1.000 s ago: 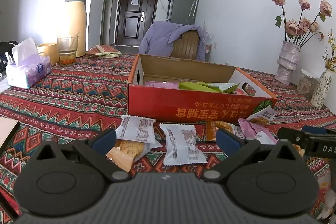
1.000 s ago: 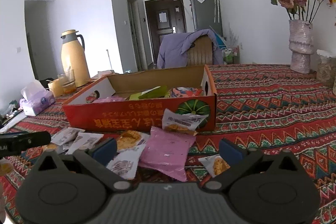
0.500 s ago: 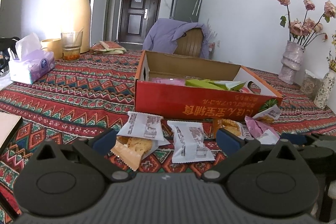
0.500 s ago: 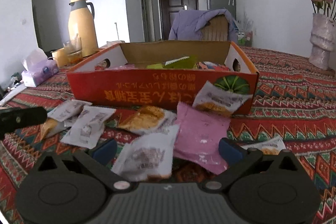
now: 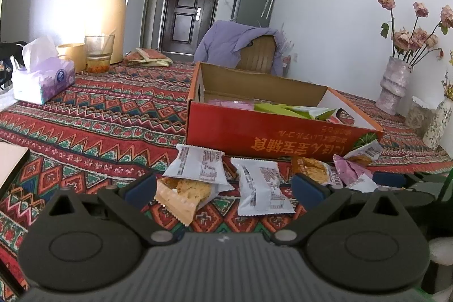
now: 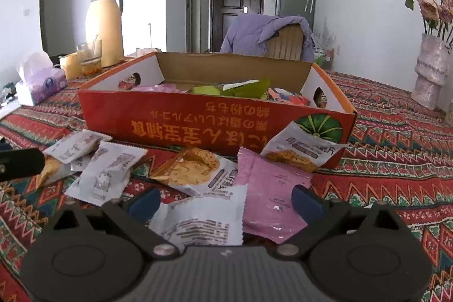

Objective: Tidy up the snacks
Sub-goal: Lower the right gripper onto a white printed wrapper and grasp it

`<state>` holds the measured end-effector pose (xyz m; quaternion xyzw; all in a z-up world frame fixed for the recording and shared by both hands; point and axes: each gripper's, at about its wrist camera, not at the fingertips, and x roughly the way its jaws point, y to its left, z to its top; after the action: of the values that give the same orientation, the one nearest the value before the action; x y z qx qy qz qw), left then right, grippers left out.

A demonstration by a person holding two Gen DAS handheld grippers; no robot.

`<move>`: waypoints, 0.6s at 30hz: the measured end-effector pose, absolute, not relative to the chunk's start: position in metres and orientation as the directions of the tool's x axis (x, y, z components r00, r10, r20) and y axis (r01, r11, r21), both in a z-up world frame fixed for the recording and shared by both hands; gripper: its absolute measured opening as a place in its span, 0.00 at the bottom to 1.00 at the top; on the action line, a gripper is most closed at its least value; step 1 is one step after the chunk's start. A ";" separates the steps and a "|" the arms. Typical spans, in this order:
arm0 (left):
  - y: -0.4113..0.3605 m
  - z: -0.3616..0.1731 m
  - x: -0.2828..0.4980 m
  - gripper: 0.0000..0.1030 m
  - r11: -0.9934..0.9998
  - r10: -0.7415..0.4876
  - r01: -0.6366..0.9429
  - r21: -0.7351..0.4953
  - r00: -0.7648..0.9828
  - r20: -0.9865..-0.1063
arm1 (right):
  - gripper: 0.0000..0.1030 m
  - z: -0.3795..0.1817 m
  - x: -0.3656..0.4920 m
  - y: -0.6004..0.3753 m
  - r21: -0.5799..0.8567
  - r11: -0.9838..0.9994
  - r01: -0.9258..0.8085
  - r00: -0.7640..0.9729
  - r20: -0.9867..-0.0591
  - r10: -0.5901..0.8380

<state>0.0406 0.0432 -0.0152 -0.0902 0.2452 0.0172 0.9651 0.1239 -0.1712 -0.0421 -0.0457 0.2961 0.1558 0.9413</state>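
1. Both grippers lower and closer to the loose snack packets than a second ago; red box (image 6: pixel 215 126) now larger in both views, so an approach toward the pile in front of it.
2. Right gripper (image 6: pixel 226 201) now down over a white packet (image 6: pixel 203 220), with a pink packet (image 6: pixel 271 188) just beside; fingers (image 6: pixel 143 203) spread wide, one to either side, holding nothing.
3. Left gripper (image 5: pixel 223 187) also nearer its own pair: a white packet (image 5: pixel 262 188) and an orange-filled packet (image 5: pixel 184 191) lying between the wide-open fingers (image 5: pixel 307 187), nothing gripped.
4. No packet moved on the desk (image 5: pixel 93 120) over that second; only the grippers shifted.
5. Box already holding green and pink packets inside; around seven packets left outside against its front wall.
6. Judged meaning: reach phase nearly over, pick not yet begun; likely next, closing on the white packet under the right gripper, then lifting it over the front wall.
7. Risk: overlapping white and pink packets possibly pinched together.
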 end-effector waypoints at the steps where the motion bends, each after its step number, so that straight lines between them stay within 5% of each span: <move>1: 0.043 -0.015 0.040 1.00 0.983 -0.013 -0.075 -0.166 0.880 -0.475 | 0.96 -0.042 0.124 -0.171 0.008 0.948 -0.319 0.777 -0.571 0.266; 9: 0.047 -0.015 0.037 1.00 0.981 -0.020 -0.073 -0.179 0.883 -0.468 | 0.95 -0.042 0.122 -0.169 -0.002 0.945 -0.328 0.777 -0.570 0.268; 18: 0.047 -0.019 0.041 1.00 0.980 -0.022 -0.077 -0.185 0.876 -0.482 | 0.63 -0.042 0.108 -0.164 -0.053 0.930 -0.364 0.796 -0.537 0.281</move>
<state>0.0406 0.0471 -0.0186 -0.0997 0.2489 0.0141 0.9633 0.1084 -0.1645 -0.0419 -0.0770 0.2703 0.1706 0.9444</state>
